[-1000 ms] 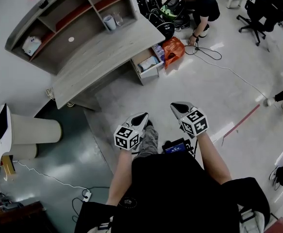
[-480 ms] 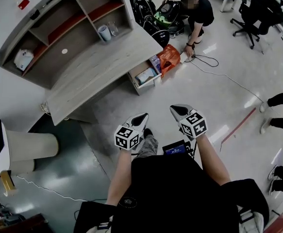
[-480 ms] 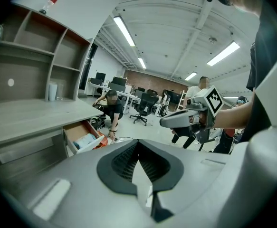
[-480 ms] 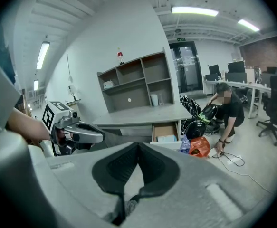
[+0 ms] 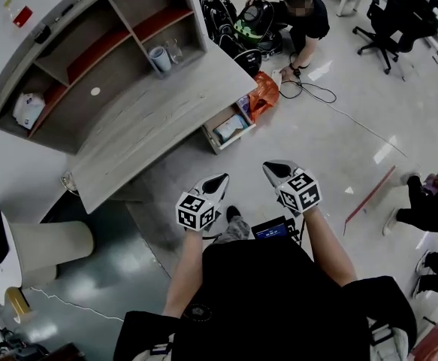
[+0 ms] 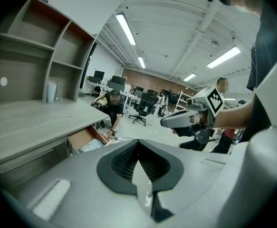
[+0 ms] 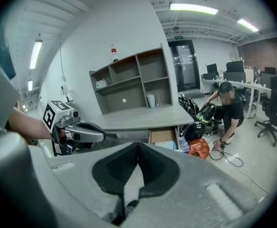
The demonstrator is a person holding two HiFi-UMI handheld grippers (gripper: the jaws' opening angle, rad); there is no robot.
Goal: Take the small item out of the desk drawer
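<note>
Two claws are seen in the head view: left claw (image 5: 217, 183) and right claw (image 5: 273, 169), well apart from the open drawer (image 5: 219, 117) under the grey wood-grain surface (image 5: 151, 119), where a pale flat item (image 5: 230, 128) lies. In the left gripper view, ribbed black pads (image 6: 124, 161) are pressed together, empty. In the right gripper view, likewise.

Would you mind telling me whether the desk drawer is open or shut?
Open: the drawer sticks out from under the desk top, and light-coloured contents show inside it.
</note>
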